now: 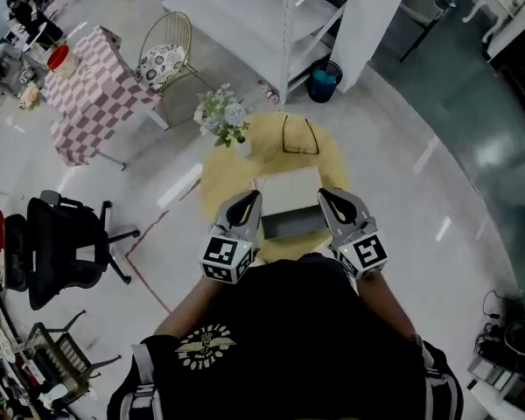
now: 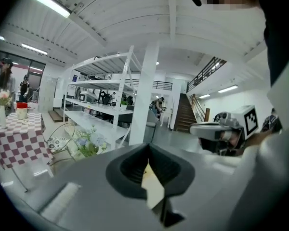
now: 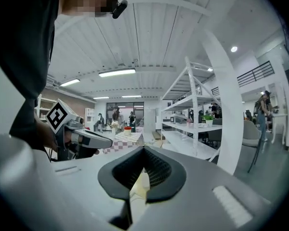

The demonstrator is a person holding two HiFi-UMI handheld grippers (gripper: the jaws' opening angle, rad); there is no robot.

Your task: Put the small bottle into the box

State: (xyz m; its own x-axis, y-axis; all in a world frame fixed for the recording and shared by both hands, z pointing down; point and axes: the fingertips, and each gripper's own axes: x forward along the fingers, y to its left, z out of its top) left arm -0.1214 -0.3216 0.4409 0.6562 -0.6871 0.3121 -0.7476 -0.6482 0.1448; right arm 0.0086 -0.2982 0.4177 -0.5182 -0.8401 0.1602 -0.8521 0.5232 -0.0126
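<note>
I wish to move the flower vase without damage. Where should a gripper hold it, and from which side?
Probably the white vase body below the flowers, coming level from the side that faces the box. The flowers spread over its top and would block a grip from above.

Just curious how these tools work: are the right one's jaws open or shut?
Shut. The right gripper shows its dark pads pressed together, nothing between them.

The box (image 1: 289,201) is rectangular, with a pale top and a grey near side. It sits flat on the round yellow table (image 1: 332,160), toward its near edge.
</note>
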